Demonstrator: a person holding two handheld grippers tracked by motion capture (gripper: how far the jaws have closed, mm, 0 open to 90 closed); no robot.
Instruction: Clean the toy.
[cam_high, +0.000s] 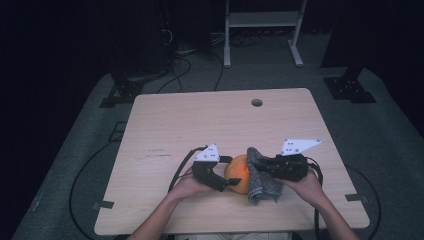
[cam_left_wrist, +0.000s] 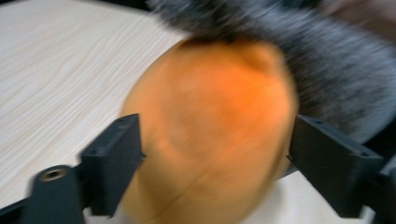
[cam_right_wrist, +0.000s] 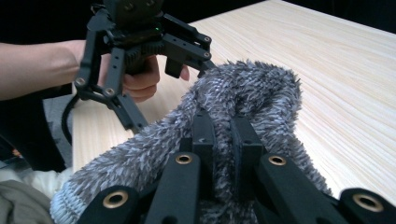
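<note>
An orange fruit (cam_high: 239, 175) sits near the table's front edge, between my two grippers. My left gripper (cam_high: 231, 172) comes at it from the left. In the left gripper view the orange (cam_left_wrist: 210, 140) lies between the jaws of the left gripper (cam_left_wrist: 215, 163), with both pads against its sides. A grey fuzzy cloth (cam_high: 262, 187) drapes over the orange's right side. My right gripper (cam_high: 257, 165) is shut on this cloth. In the right gripper view the right gripper (cam_right_wrist: 223, 135) pinches a fold of the cloth (cam_right_wrist: 261, 88). The picture of the orange is blurred.
The light wooden table (cam_high: 200, 120) has a round cable hole (cam_high: 256, 102) near its far edge. Beyond it, on the grey floor, stand a white frame (cam_high: 262, 20), black stand bases (cam_high: 350, 87) and loose cables (cam_high: 180, 65).
</note>
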